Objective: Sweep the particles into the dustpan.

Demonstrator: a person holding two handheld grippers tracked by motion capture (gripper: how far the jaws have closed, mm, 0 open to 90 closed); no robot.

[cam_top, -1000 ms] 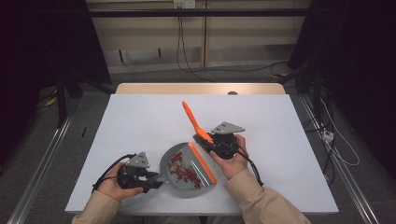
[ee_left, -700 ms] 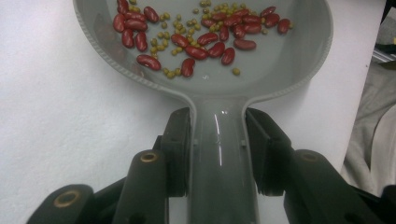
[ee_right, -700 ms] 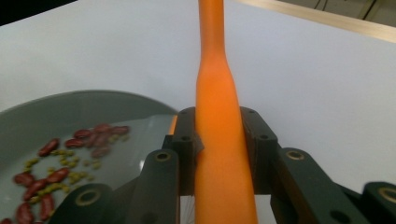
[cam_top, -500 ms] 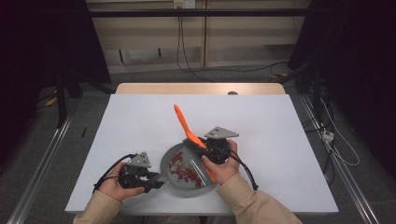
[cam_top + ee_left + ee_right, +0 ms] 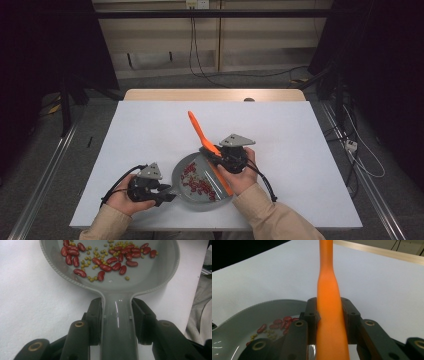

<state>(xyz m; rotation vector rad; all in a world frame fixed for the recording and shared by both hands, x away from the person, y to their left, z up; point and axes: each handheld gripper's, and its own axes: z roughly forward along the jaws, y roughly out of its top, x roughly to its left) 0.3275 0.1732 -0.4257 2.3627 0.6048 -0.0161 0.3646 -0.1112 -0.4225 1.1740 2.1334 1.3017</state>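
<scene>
A grey pan (image 5: 199,199) lies near the table's front edge with red and small green beans (image 5: 196,183) scattered in it. My left gripper (image 5: 167,193) is shut on the pan's handle (image 5: 117,322), which runs between the jaws, and the beans (image 5: 107,257) lie just ahead. My right gripper (image 5: 213,154) is shut on an orange tool (image 5: 197,128) at the pan's right rim. The tool's long handle (image 5: 329,297) slants up and away, and its lower end (image 5: 223,182) reaches over the pan's right side. The pan (image 5: 244,317) lies below my right gripper (image 5: 329,312).
The white tabletop (image 5: 280,135) stretches wide beyond and beside the pan, with a wooden strip (image 5: 215,95) along its far edge. Metal rails (image 5: 45,180) flank the table and cables (image 5: 200,65) run over the floor behind it.
My right gripper shifted slightly left with the orange tool, and the tool's lower end swung across the pan's right side. The left gripper and the pan stayed in place.
</scene>
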